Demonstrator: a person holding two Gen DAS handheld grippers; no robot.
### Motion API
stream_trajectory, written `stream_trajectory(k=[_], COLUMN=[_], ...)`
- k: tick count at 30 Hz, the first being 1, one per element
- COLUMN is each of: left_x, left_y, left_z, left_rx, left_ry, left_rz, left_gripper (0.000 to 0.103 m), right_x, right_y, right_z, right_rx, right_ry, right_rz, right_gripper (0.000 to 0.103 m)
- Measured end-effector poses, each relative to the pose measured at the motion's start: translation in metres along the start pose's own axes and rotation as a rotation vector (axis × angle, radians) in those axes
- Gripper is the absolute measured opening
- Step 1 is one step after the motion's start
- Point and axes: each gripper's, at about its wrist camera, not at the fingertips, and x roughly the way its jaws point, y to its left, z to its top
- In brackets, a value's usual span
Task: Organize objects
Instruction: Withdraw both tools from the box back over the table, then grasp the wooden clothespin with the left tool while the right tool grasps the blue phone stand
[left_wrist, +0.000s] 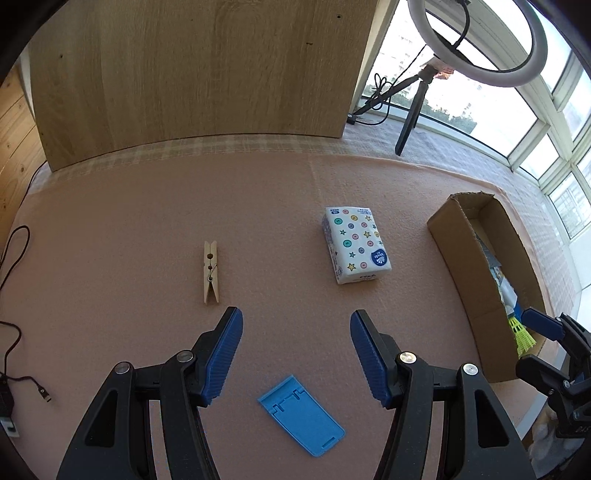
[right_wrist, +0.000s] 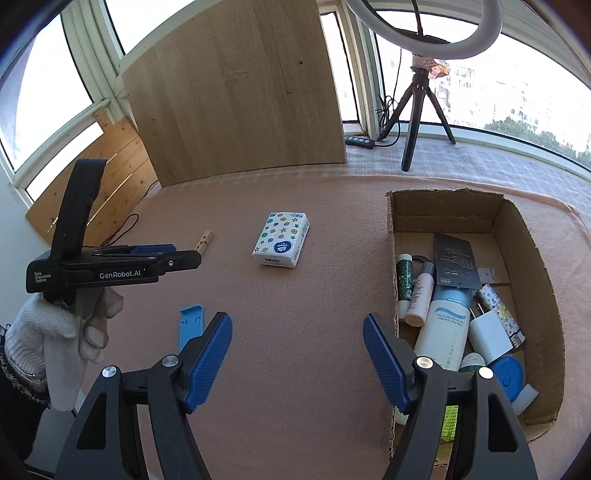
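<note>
step: I judge picking loose items for brown cardboard box (right_wrist: 532, 258), frame right | left gripper (left_wrist: 296, 354) and right gripper (right_wrist: 297, 354) wide apart, empty | next: flat blue plastic stand (left_wrist: 301, 421), lower centre, needs straddling

Your left gripper (left_wrist: 296, 321): black plastic arms, ribbed blue pads on the jaws, silver round screws at the pivots. Your right gripper (right_wrist: 297, 325): same build. Left unit's black body reads "GenRobot.AI" and "Data Acquisition System" in white. Your left hand (right_wrist: 70, 325) wears a white knit glove, dark sleeve at the wrist.
</note>
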Motion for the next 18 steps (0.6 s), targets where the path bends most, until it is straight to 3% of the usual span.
stream_trajectory(k=[9,18], left_x=[0.026,0.067], left_y=[0.060,0.076], left_z=[0.017,0.041], left_rx=[-0.057,-0.071], left_ry=[0.059,0.111], left_rz=[0.044,0.041], left_gripper=[0.064,0.061], right_x=[0.039,0.074], right_y=[0.059,0.091], right_z=[-0.009,-0.023], right_rx=[-0.076,-0.075], right_ry=[0.113,0.208], right_rz=[0.034,0.044], right_gripper=[0.070,0.070])
